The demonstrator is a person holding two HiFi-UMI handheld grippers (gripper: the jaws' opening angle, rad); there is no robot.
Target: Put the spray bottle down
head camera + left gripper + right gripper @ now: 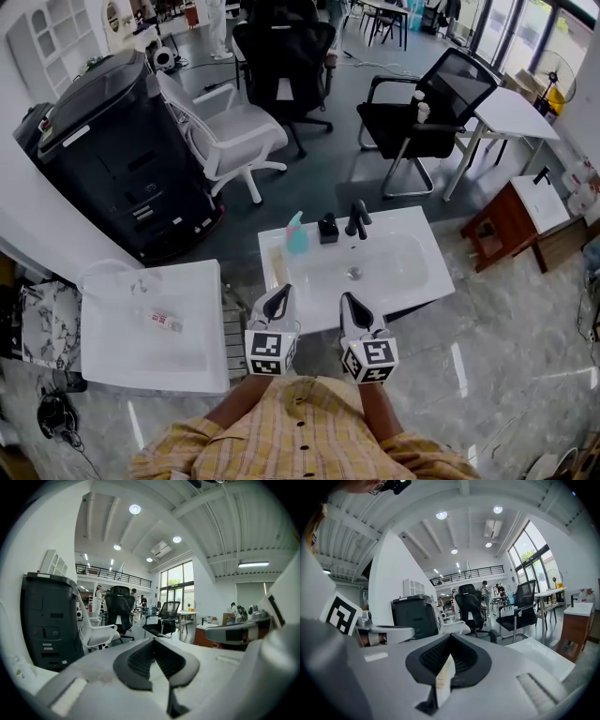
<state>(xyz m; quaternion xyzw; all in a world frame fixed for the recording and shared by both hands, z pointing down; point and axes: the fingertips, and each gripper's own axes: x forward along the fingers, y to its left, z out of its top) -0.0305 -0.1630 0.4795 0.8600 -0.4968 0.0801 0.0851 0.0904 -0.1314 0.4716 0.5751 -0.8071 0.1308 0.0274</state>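
Note:
A teal spray bottle [296, 233] stands upright on the back left rim of the white sink [412, 281], with neither gripper on it. My left gripper [281, 292] hovers over the sink's front left edge, well short of the bottle; its jaws are shut with nothing between them [153, 641]. My right gripper [349, 299] is beside it over the front of the basin, also shut [450, 640]. A pale strip shows in the seam of its jaws, and I cannot tell what it is. The bottle is hidden in both gripper views.
A black faucet [356, 220] and a small black holder [327, 228] stand on the sink's back rim. A second white basin [112, 347] lies at the left, and a large black machine [122, 159] stands behind it. Office chairs [234, 136] and a wooden cabinet [506, 225] stand beyond.

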